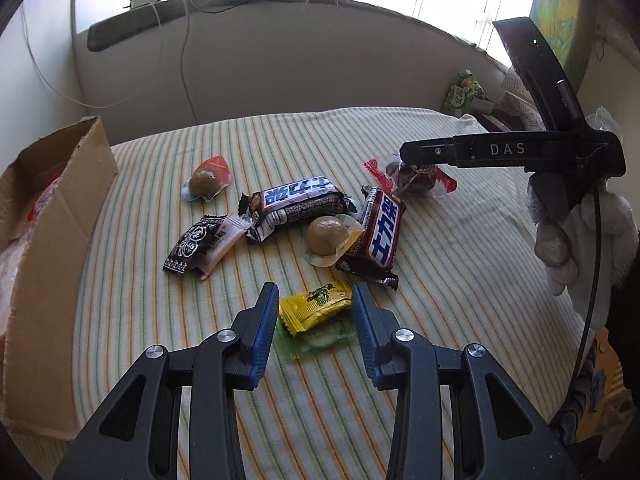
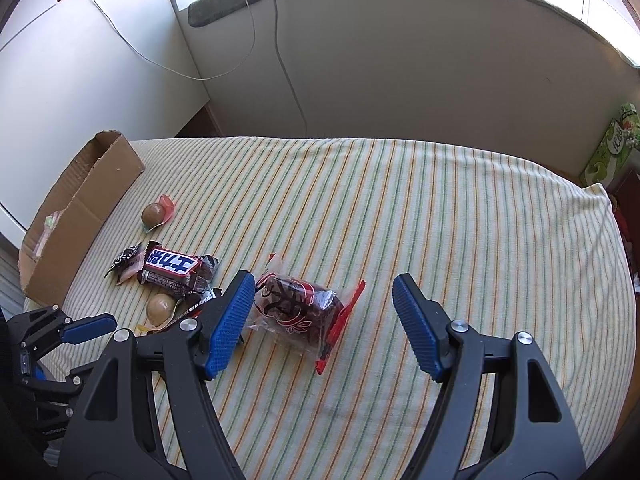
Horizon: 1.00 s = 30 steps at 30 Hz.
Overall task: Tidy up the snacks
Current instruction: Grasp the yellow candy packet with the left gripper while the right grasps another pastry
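My left gripper [image 1: 315,294] hangs low over the striped cloth, open, its blue pads flanking a yellow snack packet [image 1: 316,306] that lies on a green packet [image 1: 322,340]. One of its fingers [image 2: 88,328] shows at the lower left of the right wrist view. My right gripper [image 2: 324,280] is open wide over a clear red-edged packet of dark fruit [image 2: 296,308], which lies on the cloth closer to the left finger. The left wrist view shows the same packet [image 1: 412,178] under the right gripper's black body [image 1: 492,152].
Two Snickers bars [image 1: 296,204] [image 1: 378,236], two brown jelly cups [image 1: 204,182] [image 1: 326,240] and a black and a pink packet [image 1: 200,244] lie mid-cloth. An open cardboard box [image 1: 52,240] stands at the left edge. A green carton [image 2: 612,148] sits far right. A gloved hand [image 1: 560,240] holds the right gripper.
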Available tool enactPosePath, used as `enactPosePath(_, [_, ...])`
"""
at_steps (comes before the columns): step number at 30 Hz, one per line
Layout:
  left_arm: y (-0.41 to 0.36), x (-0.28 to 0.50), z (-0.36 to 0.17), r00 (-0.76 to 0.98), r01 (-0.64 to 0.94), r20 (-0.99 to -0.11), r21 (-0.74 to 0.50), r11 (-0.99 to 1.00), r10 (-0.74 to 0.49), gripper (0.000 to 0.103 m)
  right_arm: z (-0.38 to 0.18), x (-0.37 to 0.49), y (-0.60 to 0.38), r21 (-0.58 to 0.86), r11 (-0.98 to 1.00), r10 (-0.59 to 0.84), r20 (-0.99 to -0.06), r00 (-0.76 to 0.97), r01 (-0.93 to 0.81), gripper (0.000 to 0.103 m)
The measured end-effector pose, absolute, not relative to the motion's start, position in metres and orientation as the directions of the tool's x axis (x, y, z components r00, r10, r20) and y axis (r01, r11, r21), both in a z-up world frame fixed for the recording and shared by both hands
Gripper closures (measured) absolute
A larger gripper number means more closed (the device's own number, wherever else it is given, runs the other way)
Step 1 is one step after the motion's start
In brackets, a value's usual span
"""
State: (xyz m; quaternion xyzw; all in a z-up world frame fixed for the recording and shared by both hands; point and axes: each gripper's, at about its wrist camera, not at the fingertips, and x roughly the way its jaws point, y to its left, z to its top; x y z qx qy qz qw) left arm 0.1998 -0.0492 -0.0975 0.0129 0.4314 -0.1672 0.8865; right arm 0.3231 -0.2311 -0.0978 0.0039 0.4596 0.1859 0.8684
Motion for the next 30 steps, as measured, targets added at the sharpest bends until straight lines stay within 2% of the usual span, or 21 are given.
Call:
enactPosePath(13, [-0.051, 0.212, -0.103, 0.565, 0.315, -0.779, -0.101, 0.944, -0.272, 0.066, -0.098, 0.324, -0.222, 0.184, 0.923, 0.341, -0.797, 0.499, -0.337, 0.029])
enactPosePath(15, [-0.051, 0.211, -0.103, 0.565, 0.315, -0.780, -0.099, 0.944, -0.270, 0.056, -0.098, 0.324, -0.221, 0.181, 0.923, 0.340, -0.799, 0.496, -0.341, 0.029])
enactPosePath(17, [-0.055, 0.215, -0.105, 0.558, 0.311, -0.789, -0.088, 0.946, -0.257, 0.056, -0.100, 0.325, -0.218, 0.169, 0.923, 0.332, -0.804, 0.494, -0.345, 0.025])
enactPosePath(18, [-0.056, 0.216, -0.105, 0.556, 0.314, -0.791, -0.084, 0.946, -0.255, 0.052, -0.101, 0.326, -0.218, 0.166, 0.925, 0.327, -0.806, 0.493, -0.342, 0.025])
enactPosePath(21, [-0.062, 0.218, -0.106, 0.559, 0.329, -0.793, -0.054, 0.943, -0.240, 0.052, -0.104, 0.328, -0.217, 0.164, 0.926, 0.323, -0.808, 0.492, -0.339, 0.025])
enactPosePath(22, [-0.063, 0.218, -0.107, 0.562, 0.329, -0.793, -0.045, 0.943, -0.234, 0.052, -0.104, 0.329, -0.216, 0.162, 0.927, 0.321, -0.808, 0.494, -0.339, 0.025])
enactPosePath(26, [-0.061, 0.217, -0.106, 0.572, 0.319, -0.789, -0.037, 0.947, -0.224, 0.069, -0.105, 0.328, -0.217, 0.166, 0.926, 0.325, -0.808, 0.491, -0.340, 0.025])
enactPosePath(30, [-0.057, 0.218, -0.106, 0.573, 0.309, -0.786, -0.052, 0.950, -0.230, 0.076, -0.106, 0.326, -0.221, 0.172, 0.920, 0.334, -0.812, 0.478, -0.351, 0.026])
